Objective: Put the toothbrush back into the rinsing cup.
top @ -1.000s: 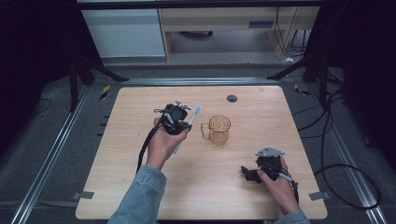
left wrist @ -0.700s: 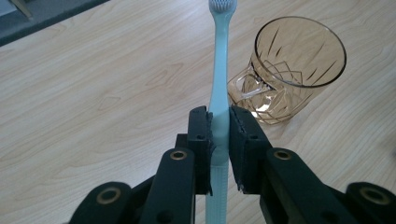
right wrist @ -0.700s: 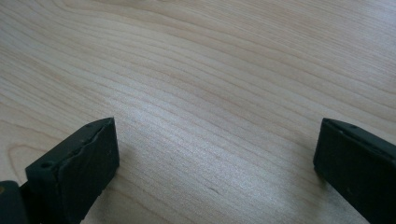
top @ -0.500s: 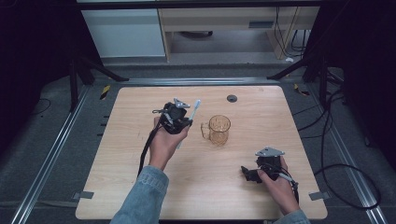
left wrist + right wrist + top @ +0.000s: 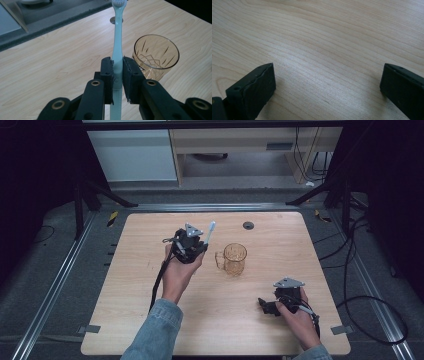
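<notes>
Toothbrush [image 5: 117,37] nearer amber mug [image 5: 156,56], bristles visible

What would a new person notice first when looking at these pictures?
First, the pale toothbrush clamped in the left gripper, held up over the middle of the wooden table. Just to its right stands an amber glass mug, upright and apart from the brush. The right gripper rests near the table's front right, jaws wide open.
</notes>
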Available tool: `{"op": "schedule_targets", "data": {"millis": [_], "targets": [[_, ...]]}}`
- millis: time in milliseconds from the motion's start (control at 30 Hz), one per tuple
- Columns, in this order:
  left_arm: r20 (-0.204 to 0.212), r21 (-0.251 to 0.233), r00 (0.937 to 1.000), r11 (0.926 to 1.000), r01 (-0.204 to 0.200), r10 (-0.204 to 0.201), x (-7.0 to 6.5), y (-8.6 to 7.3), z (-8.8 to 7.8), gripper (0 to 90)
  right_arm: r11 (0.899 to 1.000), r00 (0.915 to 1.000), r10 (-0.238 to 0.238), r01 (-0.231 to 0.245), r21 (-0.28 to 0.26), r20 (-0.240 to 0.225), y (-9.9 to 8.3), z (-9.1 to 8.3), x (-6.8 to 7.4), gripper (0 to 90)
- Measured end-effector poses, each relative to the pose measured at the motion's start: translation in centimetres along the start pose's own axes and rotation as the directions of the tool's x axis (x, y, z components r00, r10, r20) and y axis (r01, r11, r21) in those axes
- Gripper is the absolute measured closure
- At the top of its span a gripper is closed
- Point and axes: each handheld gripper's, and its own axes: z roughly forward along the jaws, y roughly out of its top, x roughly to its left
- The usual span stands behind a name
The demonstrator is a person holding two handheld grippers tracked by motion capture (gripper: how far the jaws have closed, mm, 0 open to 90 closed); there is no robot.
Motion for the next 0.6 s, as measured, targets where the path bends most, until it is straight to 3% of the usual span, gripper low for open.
{"op": "schedule_targets", "data": {"millis": [367,600], "targets": [[-0.031,-0.106,0.9995,0.9943,-0.010,0.007,-0.36,0.45,-0.11,78.4,1.000,1.0000,0.000,0.000,0.003,0.003,0.00,-0.01,0.00,0.5],[-0.025,-0.122,0.9997,0.9925,-0.009,0.006,-0.42,0.90,0.15,78.5,1.000,1.0000,-0.002,0.002,0.002,0.003,0.00,-0.01,-0.01,0.5]]}}
